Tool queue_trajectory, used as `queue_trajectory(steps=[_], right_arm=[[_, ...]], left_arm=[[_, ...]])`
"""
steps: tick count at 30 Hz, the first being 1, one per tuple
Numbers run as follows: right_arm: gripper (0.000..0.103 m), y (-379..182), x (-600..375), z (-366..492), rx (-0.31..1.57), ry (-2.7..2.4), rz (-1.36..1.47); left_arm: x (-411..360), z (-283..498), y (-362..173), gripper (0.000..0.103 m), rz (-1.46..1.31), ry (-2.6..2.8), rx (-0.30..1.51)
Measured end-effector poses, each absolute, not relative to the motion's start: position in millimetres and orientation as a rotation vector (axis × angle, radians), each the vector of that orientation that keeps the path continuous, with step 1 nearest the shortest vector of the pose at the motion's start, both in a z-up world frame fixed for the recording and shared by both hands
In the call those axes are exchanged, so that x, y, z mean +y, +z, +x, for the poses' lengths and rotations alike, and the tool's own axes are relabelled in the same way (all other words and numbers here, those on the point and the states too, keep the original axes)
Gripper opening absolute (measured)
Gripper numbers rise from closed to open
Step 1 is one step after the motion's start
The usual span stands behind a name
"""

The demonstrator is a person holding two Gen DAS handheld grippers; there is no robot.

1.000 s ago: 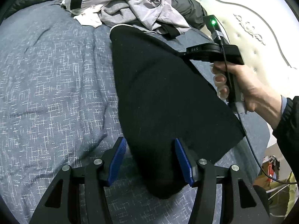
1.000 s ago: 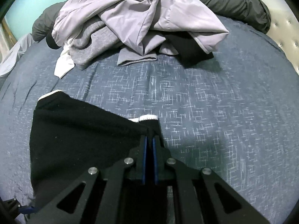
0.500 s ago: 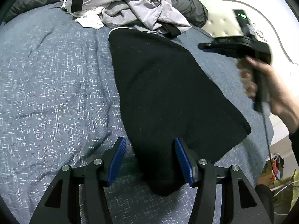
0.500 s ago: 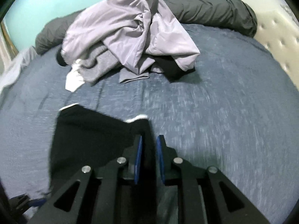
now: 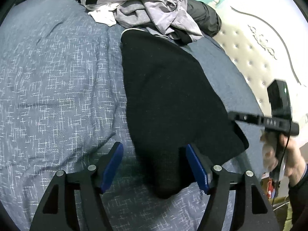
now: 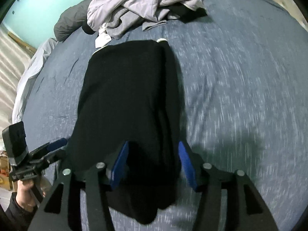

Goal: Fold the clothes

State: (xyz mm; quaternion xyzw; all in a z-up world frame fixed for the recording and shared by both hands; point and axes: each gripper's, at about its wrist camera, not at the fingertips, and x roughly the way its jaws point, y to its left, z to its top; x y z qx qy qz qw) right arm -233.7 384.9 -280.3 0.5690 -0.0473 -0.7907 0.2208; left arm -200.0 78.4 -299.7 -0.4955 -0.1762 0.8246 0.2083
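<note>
Black garment (image 5: 169, 100) flat on blue bedspread (image 5: 57, 88), left hand-held gripper (image 5: 154, 165) and right hand-held gripper (image 6: 152, 163) both spread wide, seemingly empty

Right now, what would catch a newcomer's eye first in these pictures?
A black garment lies folded flat in the middle of the blue-grey bedspread. Both the left gripper and the right gripper stand open around its near end. A heap of grey and lilac clothes waits beyond it.

Each gripper (image 5: 154, 165) has black arms, silver screws and blue pads (image 5: 196, 166). The right gripper (image 6: 152, 162) looks the same. The person wears a dark sleeve (image 6: 14, 214).
</note>
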Motion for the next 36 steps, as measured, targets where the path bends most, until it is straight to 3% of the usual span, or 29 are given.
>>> queue_trajectory(steps=[11, 16, 19, 22, 28, 32, 36], right_arm=[[0.064, -289, 400, -214, -0.326, -2.102, 1.593], [0.065, -311, 385, -217, -0.312, -2.044, 1.657], [0.072, -324, 379, -221, -0.276, -2.044, 1.683], [0.072, -332, 376, -222, -0.279, -2.045, 1.695], [0.056, -332, 363, -215, -0.215, -2.106, 1.650], [0.032, -328, 356, -211, -0.187, -2.128, 1.612], [0.031, -329, 351, -213, -0.181, -2.133, 1.599]], left_arm=[[95, -200, -313, 0.074, -1.427, 2.253, -0.597], [95, -202, -320, 0.074, -1.442, 2.225, -0.642], [94, -205, -327, 0.074, -1.451, 2.196, -0.670], [94, -209, -333, 0.075, -1.461, 2.178, -0.682], [99, -214, -339, 0.075, -1.462, 2.163, -0.673], [99, -216, -341, 0.075, -1.454, 2.151, -0.677], [99, -218, -344, 0.075, -1.454, 2.150, -0.669]])
